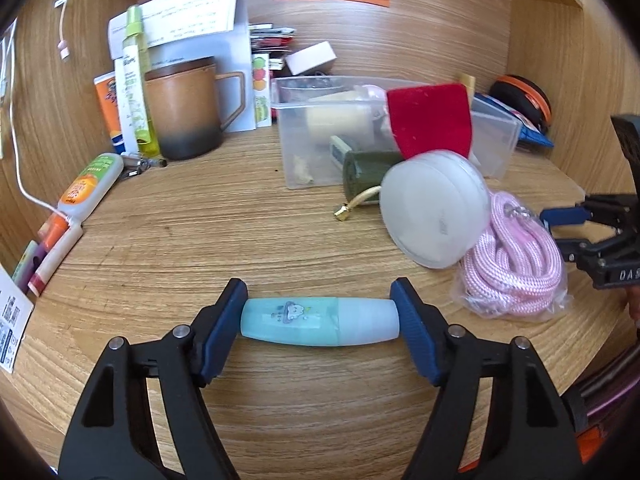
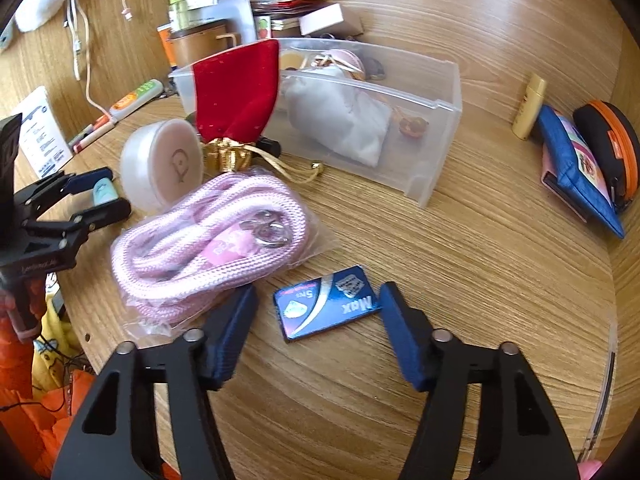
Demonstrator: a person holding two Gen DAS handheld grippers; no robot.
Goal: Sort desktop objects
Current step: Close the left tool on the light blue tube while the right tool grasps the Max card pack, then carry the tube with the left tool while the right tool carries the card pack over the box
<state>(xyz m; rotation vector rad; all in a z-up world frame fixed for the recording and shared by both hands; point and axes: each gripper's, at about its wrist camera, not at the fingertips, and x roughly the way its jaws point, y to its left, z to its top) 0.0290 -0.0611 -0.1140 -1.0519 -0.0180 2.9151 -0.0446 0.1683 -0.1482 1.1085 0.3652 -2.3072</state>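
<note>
My left gripper (image 1: 319, 322) is shut end to end on a small teal bottle with a white cap (image 1: 316, 322), low over the wooden desk; it also shows at the left of the right wrist view (image 2: 105, 196). My right gripper (image 2: 318, 312) is open, its fingers on either side of a flat blue "Max" packet (image 2: 326, 308) lying on the desk, not gripping it. A bagged pink rope (image 2: 208, 236) lies just left of that packet. A round white case (image 1: 434, 210) leans beside a red pouch (image 1: 432, 120) at the clear plastic bin (image 2: 436, 152).
A brown mug (image 1: 188, 112), tubes and a spray bottle (image 1: 134, 80) stand at the back left. A blue pouch (image 2: 576, 172), an orange-trimmed black case (image 2: 612, 144) and a yellow tube (image 2: 530, 106) sit at the right. Wooden walls enclose the desk. Cables hang at the left.
</note>
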